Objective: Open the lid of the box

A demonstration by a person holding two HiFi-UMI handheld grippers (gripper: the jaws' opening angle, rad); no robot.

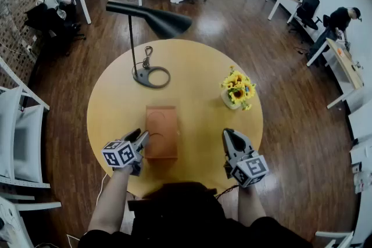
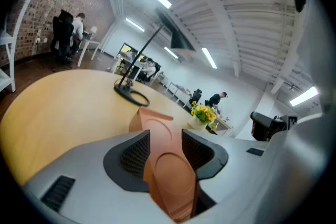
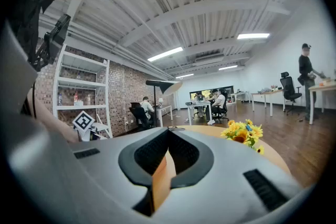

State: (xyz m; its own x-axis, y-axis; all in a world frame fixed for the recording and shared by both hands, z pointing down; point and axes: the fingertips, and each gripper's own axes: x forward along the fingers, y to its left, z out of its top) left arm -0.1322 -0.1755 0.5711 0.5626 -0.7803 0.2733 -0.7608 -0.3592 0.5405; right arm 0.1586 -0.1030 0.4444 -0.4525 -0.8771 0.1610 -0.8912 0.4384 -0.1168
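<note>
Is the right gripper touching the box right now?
No, in the head view the right gripper is over the table, apart from the box, to its right.

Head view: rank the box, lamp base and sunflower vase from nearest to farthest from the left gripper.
1. Box, right at the left gripper, between its jaws.
2. Lamp base, farther back, roughly straight ahead.
3. Sunflower vase, far over on the right.
</note>
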